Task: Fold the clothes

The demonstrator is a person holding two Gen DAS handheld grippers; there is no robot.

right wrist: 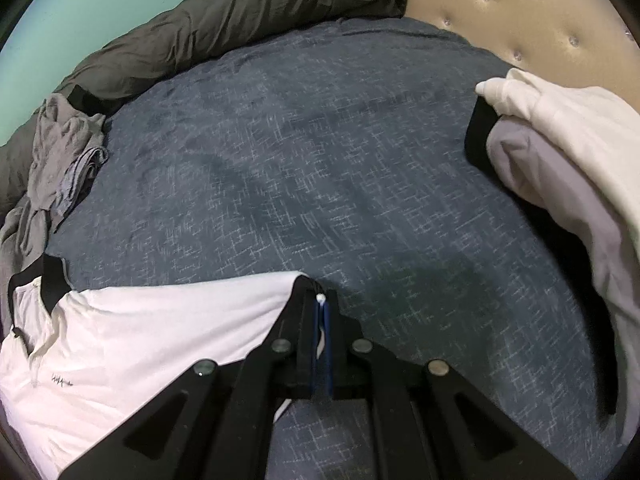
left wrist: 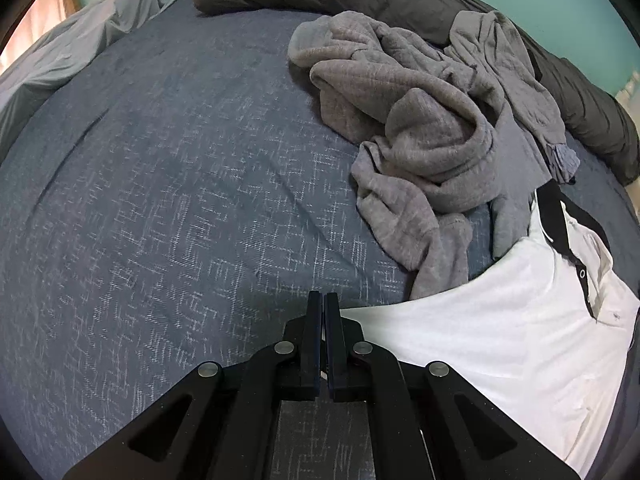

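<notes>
Two grippers, left (left wrist: 323,300) and right (right wrist: 320,300), each pinch white shirt (right wrist: 140,320) edge; shirt spread on bedspread (right wrist: 320,160), just beside grey clothes (left wrist: 420,120). Thin, limp, light: you keep edge taut.

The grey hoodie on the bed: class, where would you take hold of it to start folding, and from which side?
Probably the ribbed hem band at the far end of the grey hoodie, reached from the open bedspread side. That edge lies exposed on top of the crumpled heap, while the other side is tangled with a thinner grey garment and overlaps the white polo.
</notes>
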